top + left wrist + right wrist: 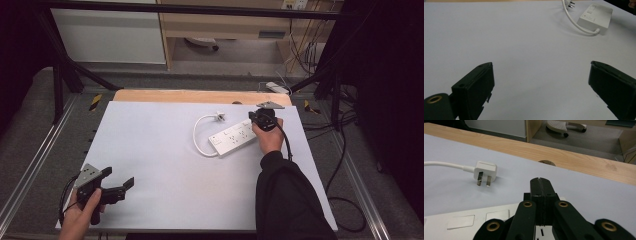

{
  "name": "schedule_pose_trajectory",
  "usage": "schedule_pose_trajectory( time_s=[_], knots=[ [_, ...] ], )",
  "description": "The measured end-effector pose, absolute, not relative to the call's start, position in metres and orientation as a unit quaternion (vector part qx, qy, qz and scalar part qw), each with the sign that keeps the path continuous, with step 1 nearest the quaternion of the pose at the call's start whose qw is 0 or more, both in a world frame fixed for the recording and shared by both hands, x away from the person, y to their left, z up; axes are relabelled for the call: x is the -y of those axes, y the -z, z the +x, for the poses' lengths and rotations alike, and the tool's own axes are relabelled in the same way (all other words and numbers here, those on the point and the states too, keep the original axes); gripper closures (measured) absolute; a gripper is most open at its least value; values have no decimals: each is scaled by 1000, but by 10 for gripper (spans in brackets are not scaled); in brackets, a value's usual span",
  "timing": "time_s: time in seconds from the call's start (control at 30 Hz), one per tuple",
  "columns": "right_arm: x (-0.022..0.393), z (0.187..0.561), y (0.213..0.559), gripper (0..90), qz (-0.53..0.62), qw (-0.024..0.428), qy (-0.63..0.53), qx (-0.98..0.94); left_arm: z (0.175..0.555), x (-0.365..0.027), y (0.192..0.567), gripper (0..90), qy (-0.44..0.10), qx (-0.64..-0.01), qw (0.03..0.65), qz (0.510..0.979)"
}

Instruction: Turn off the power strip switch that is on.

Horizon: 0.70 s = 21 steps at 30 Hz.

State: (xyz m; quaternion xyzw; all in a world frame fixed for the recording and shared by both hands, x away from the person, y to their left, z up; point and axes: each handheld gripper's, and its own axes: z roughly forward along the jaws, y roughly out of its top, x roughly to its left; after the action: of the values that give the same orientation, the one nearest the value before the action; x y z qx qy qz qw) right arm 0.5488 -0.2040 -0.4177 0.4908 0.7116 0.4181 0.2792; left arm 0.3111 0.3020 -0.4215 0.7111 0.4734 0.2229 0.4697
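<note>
Down at the lower left of the high view, the left gripper (119, 182) rests in the person's left hand (82, 215) at the near edge of the white sheet (150, 150), jaws spread wide. Its own view confirms it: two black jaws far apart at the bottom corners of the frame, with bare white surface between them. My read is that it's parked out of the way, ready but not committed to anything.

Moving up toward the middle right of the high view, the dark sleeve (287, 200) reaches in from the bottom edge and the right hand (270, 137) carries the right gripper (260, 119) at the far end of the white power strip (232, 137). In the right gripper view the jaws are pressed flat together, a thin seam between them and nothing caught there, with the strip's socket face just below. Closed like that, they make one blunt tip, which looks suited to pressing or nudging rather than grasping. Whether the tip touches the strip I can't tell.

The strip lies at an angle right of centre on the sheet, its white cable (199, 137) looping off the left end and curling back.

Farther up, the plug (485, 172) lies loose on the sheet, pins pointing toward the camera, just beyond the strip and apart from the gripper.

Beyond that, at the top of the frame, the wooden table edge (579, 160) runs across, then grey floor.
</note>
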Motion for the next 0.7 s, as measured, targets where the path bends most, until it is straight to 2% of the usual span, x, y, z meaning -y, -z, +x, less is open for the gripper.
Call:
schedule_pose_trajectory(
  time_s=[0.7],
  knots=[
    [188,545,427,900,481,261,-414,-728,311,-301,421,64,-222,-469,468,716]
  ],
)
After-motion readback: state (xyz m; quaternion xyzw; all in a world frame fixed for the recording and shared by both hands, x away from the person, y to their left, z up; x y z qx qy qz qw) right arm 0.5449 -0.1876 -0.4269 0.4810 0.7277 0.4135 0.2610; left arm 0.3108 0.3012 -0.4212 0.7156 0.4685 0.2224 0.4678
